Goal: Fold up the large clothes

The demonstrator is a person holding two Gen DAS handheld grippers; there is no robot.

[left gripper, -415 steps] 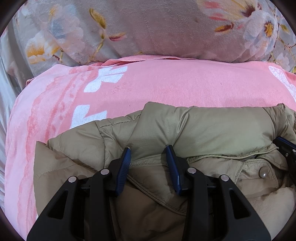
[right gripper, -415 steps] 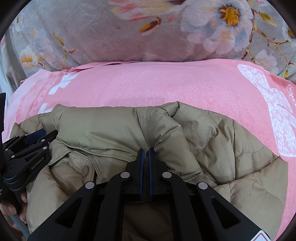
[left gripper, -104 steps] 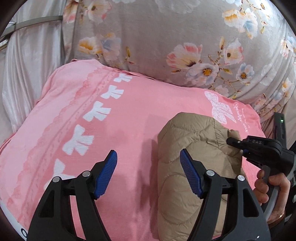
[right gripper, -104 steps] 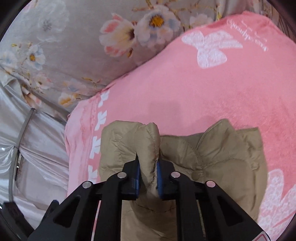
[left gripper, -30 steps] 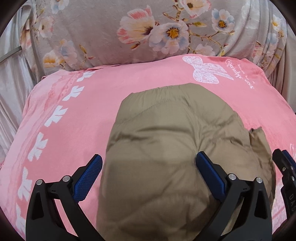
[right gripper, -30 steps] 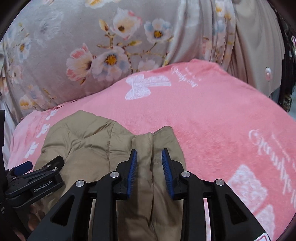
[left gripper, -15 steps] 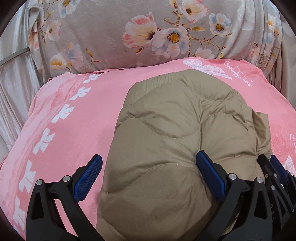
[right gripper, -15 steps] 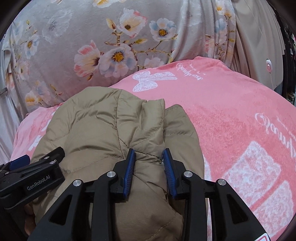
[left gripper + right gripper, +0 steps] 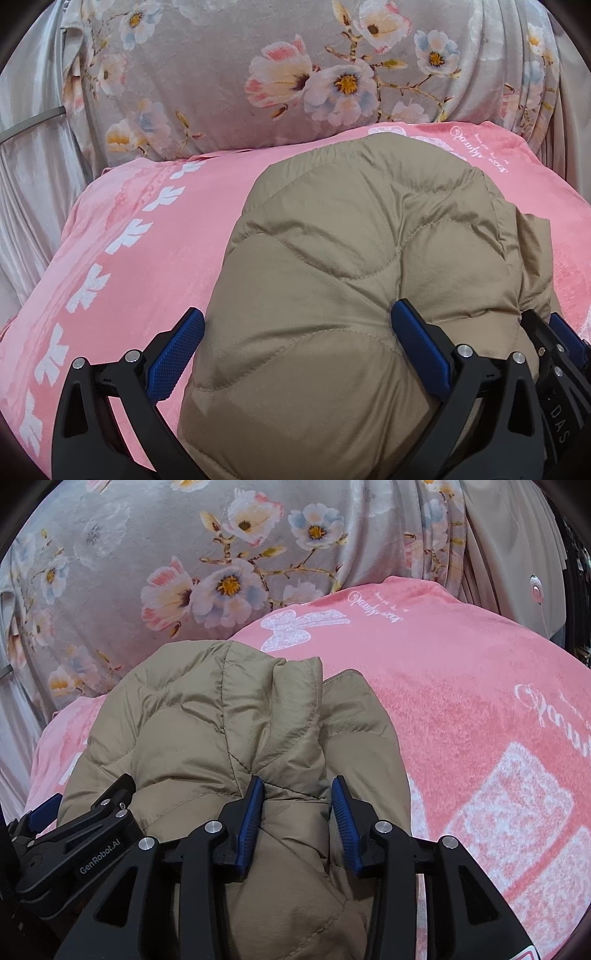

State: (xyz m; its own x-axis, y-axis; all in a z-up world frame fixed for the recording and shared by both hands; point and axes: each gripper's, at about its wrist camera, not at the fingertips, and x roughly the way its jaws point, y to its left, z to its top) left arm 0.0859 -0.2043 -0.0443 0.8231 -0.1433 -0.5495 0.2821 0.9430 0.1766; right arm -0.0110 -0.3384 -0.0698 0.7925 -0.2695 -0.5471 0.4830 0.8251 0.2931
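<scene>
A khaki quilted puffer jacket lies folded into a thick bundle on a pink blanket. My left gripper is open wide, astride the near end of the bundle. Its right pad touches the fabric, while its left pad stands just off the bundle's edge. My right gripper is at the bundle's right side. Its jaws are opening, with a puffy fold of the jacket between them and its pads pressing on that fold. The two grippers are side by side, each at the edge of the other's view.
A grey floral cushion or cover rises behind the blanket. Pale satin drapes hang at the left. To the right of the jacket the pink blanket with white print runs on, and beige curtains stand behind it.
Both grippers have sunk toward the bundle, which now fills more of each view. The right jaws have spread wider around the fold. The left jaws keep the same wide gap.
</scene>
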